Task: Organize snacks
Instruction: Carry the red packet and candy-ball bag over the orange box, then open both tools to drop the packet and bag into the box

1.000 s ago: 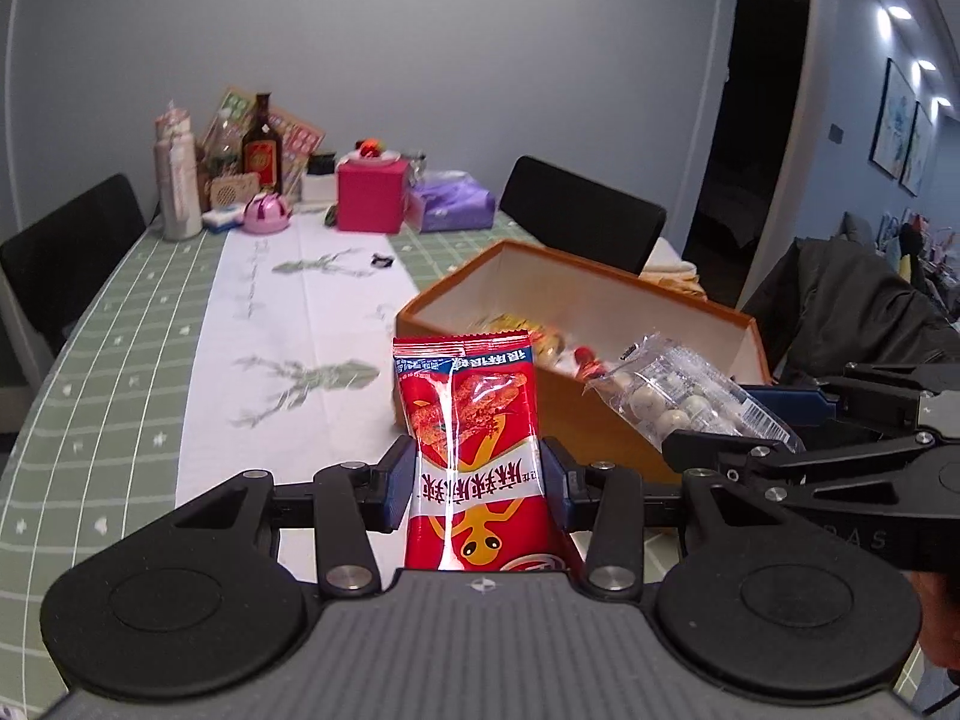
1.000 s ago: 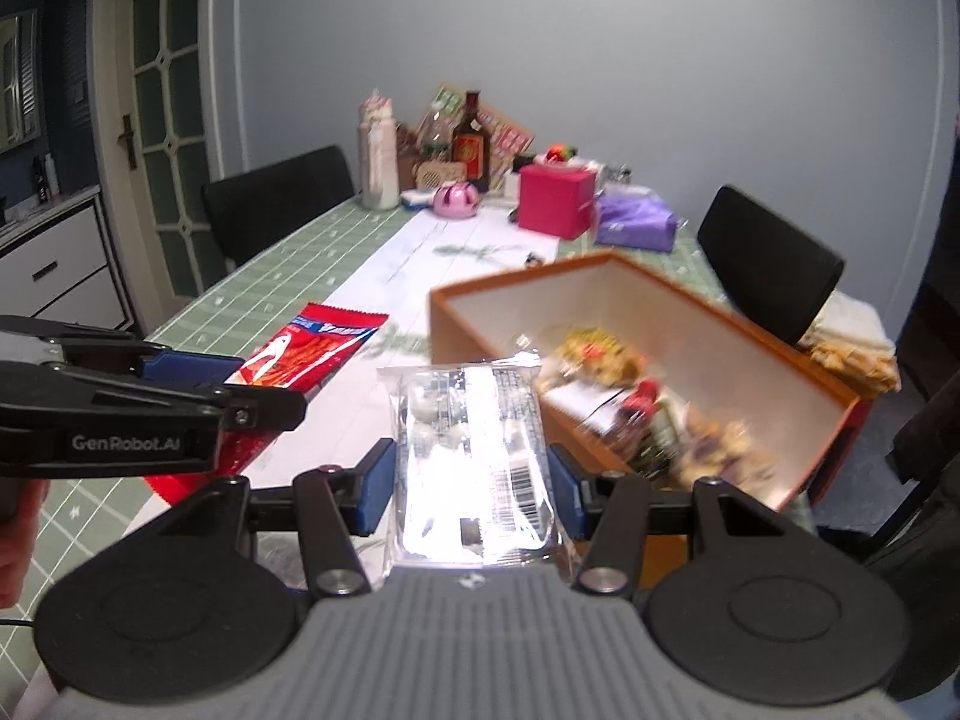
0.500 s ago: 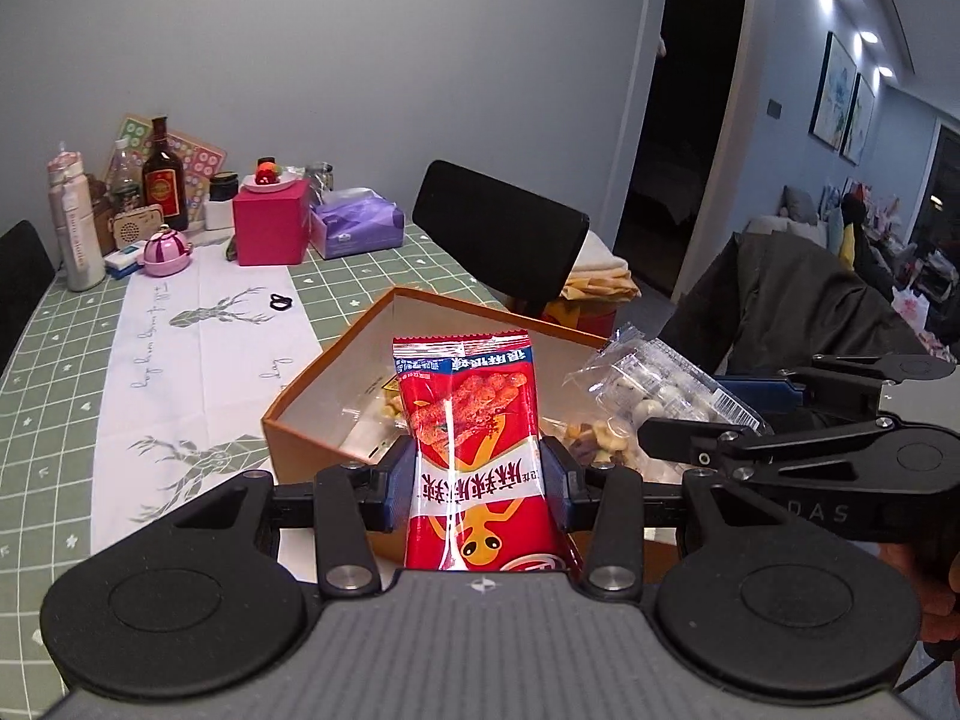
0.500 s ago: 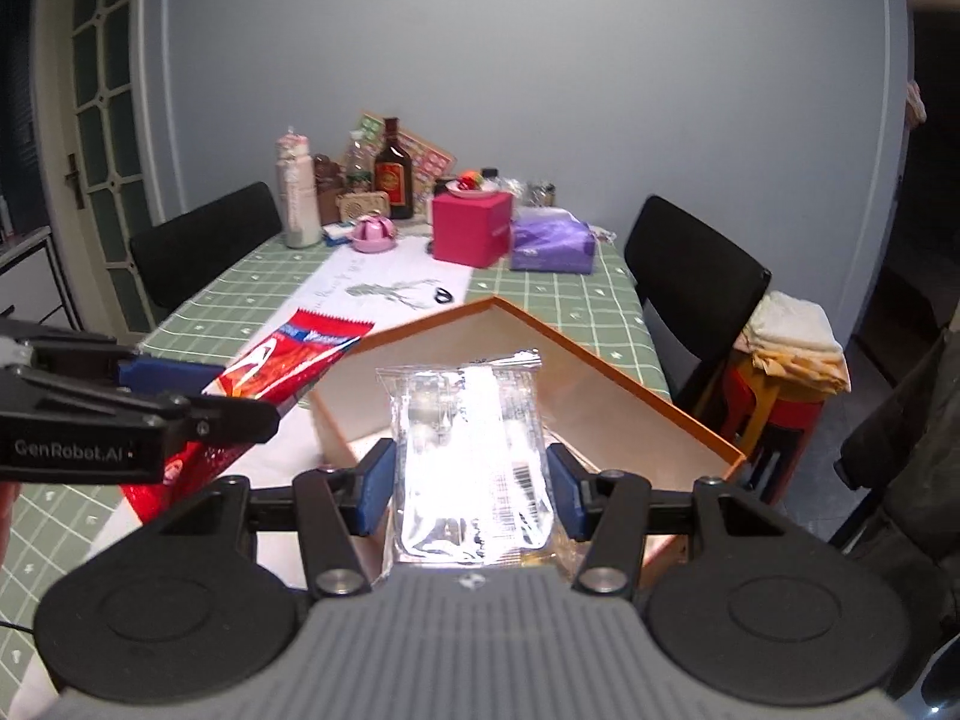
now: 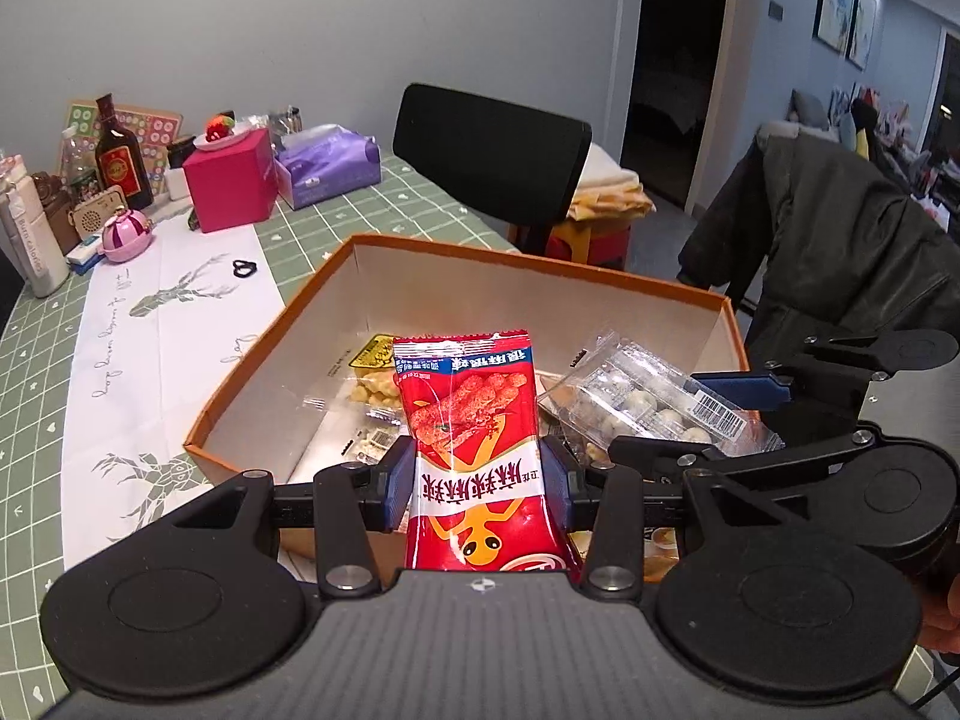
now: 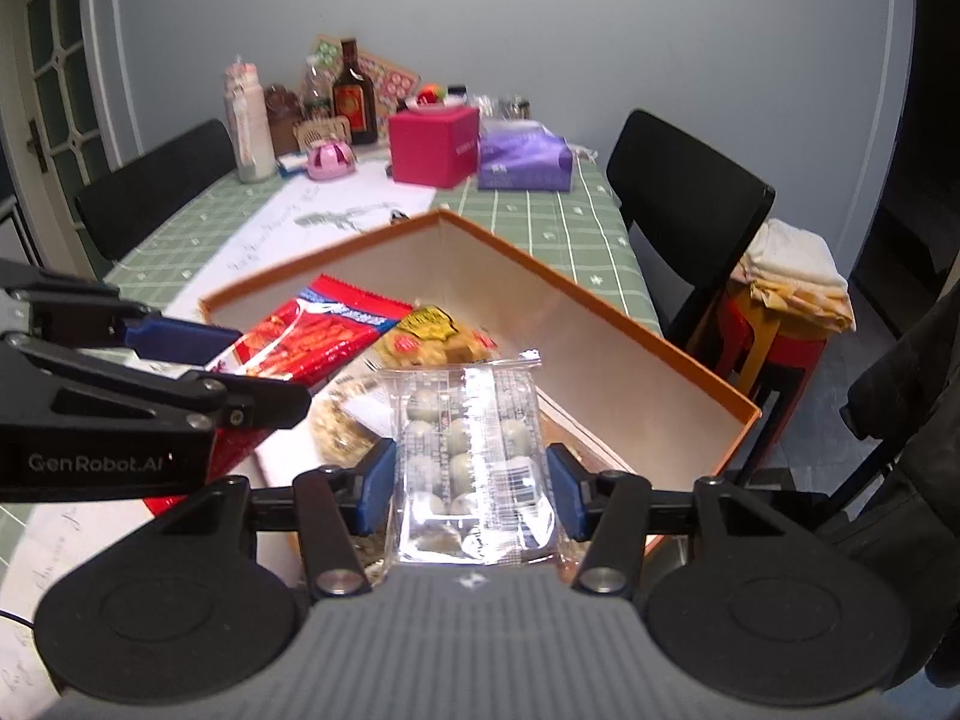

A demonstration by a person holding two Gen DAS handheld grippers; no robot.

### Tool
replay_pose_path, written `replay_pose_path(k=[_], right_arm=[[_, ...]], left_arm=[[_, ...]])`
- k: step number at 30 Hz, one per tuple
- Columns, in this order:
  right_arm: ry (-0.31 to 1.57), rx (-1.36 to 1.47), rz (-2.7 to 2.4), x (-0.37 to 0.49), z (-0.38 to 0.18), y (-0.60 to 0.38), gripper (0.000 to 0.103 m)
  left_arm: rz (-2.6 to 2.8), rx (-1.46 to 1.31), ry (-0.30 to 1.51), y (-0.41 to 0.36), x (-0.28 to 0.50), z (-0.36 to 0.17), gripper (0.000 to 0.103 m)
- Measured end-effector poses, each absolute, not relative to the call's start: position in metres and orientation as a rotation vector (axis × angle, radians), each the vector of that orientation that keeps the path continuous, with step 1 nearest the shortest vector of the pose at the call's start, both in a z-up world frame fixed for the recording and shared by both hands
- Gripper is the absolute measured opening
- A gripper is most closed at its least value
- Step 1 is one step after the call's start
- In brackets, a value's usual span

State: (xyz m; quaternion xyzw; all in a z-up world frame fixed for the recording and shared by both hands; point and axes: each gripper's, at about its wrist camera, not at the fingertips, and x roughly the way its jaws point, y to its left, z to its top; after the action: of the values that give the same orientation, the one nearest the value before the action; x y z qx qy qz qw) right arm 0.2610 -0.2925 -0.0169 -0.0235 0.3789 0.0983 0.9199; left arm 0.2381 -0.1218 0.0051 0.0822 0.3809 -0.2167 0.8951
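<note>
My left gripper is shut on a red snack packet, held upright above the near side of an orange cardboard box. My right gripper is shut on a clear packet of pale round sweets, which hangs over the same box. Each gripper shows in the other's view: the right gripper with its clear packet, the left gripper with its red packet. Inside the box lie a yellow snack bag and other small packets.
The box sits on a table with a green checked cloth and a white runner. At the far end stand a pink box, a purple tissue pack, a dark bottle. Black chairs flank the table; a dark jacket hangs right.
Both grippers have moved with their packets from beside the box to above its inside. The box now fills the middle of both views. Neither grip has changed.
</note>
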Motion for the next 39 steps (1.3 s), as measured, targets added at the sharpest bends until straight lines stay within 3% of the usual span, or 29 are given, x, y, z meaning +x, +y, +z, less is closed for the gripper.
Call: replay_pose_path(k=[15,19,21,23,39], right_arm=[[0.821,-0.115,0.181,0.277,-0.033,-0.289,0.057],[0.821,-0.116,0.184,0.275,-0.032,-0.288,0.059],[0.815,-0.123,0.182,0.274,-0.03,-0.287,0.071],[0.798,-0.129,0.178,0.273,-0.027,-0.287,0.079],[0.689,-0.109,0.139,0.234,0.025,-0.288,0.086]], left_arm=[[-0.395,0.262,0.828,-0.137,0.258,-0.014,0.051],[-0.38,0.259,0.841,-0.136,0.26,-0.014,0.058],[-0.382,0.251,0.832,-0.134,0.259,-0.013,0.061],[-0.375,0.247,0.815,-0.132,0.257,-0.009,0.074],[-0.408,0.205,0.678,-0.118,0.213,0.05,0.075]])
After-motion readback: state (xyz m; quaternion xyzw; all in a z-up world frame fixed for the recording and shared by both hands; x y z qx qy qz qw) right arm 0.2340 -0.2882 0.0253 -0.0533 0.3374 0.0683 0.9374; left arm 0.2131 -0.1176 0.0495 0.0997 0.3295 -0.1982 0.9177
